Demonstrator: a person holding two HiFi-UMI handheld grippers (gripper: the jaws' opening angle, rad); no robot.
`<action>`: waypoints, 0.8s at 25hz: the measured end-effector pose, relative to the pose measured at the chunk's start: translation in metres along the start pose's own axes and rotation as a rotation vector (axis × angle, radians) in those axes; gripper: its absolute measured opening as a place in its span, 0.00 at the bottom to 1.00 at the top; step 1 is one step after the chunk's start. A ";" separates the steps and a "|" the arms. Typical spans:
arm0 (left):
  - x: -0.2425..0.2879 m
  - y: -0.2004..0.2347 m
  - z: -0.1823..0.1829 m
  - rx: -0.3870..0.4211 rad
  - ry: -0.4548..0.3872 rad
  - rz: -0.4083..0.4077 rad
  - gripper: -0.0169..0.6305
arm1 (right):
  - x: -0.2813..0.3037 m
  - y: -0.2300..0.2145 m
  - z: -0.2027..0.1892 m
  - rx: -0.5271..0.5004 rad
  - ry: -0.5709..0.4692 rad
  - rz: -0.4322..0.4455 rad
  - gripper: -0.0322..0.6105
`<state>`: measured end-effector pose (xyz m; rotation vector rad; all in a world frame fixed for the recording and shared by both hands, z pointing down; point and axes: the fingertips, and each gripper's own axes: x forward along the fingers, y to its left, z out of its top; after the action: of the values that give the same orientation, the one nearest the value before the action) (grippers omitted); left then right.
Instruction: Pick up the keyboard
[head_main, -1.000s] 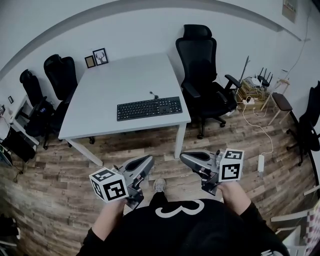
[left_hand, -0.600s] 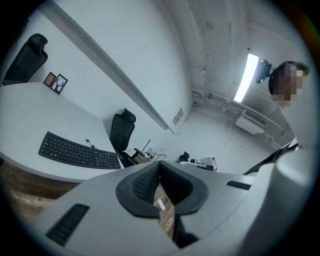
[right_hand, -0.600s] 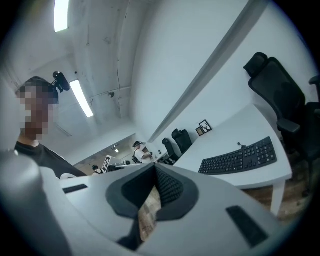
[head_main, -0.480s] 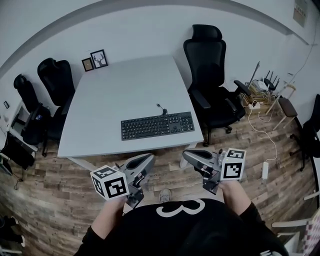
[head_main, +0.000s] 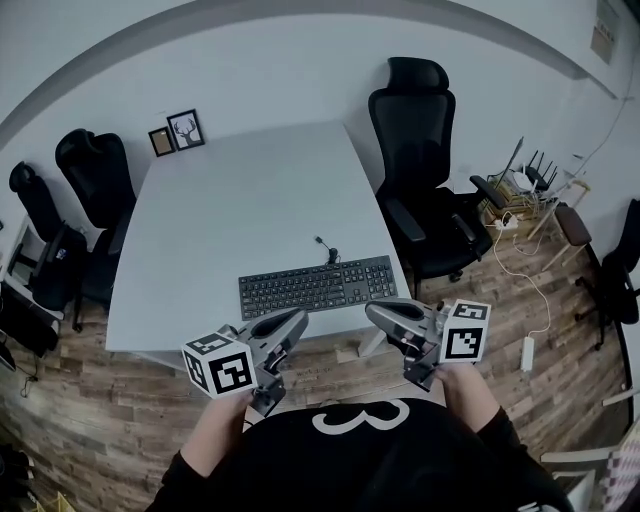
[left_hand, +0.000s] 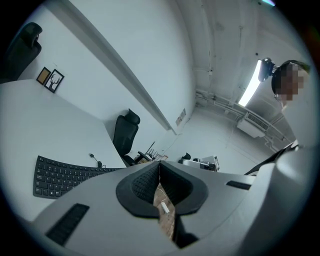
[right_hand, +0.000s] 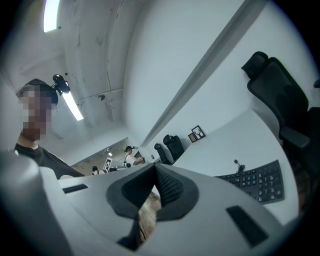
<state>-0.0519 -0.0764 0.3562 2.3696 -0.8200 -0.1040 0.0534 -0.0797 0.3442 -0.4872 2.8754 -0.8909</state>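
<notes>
A black keyboard (head_main: 318, 287) lies along the near edge of the white table (head_main: 240, 210), its short cable curled just behind it. The left gripper (head_main: 297, 322) hovers just short of the keyboard's near left side, jaws shut on nothing. The right gripper (head_main: 372, 312) hangs at the keyboard's near right corner, also shut and empty. In the left gripper view the keyboard (left_hand: 60, 176) shows at the left, beyond the shut gripper (left_hand: 160, 165). In the right gripper view the keyboard (right_hand: 257, 182) appears at the right, past the shut gripper (right_hand: 154, 170).
Two small picture frames (head_main: 176, 133) stand at the table's far left corner. A black office chair (head_main: 425, 180) stands to the right of the table, two more chairs (head_main: 85, 190) to the left. Cables and a router stand (head_main: 520, 190) sit on the wood floor at right.
The table and keyboard have drawn closer as I walk toward them; both grippers, still shut, now reach the table's near edge by the keyboard.
</notes>
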 end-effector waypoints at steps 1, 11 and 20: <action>0.002 0.005 0.002 -0.006 0.001 -0.003 0.05 | 0.003 -0.005 0.002 0.001 -0.001 -0.004 0.06; 0.037 0.047 0.011 -0.012 0.057 -0.037 0.05 | 0.024 -0.058 0.014 0.027 0.000 -0.045 0.06; 0.046 0.088 0.003 -0.008 0.100 -0.024 0.05 | 0.029 -0.105 0.003 0.087 0.029 -0.093 0.07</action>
<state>-0.0623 -0.1592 0.4109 2.3571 -0.7431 0.0012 0.0552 -0.1728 0.4010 -0.6086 2.8448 -1.0406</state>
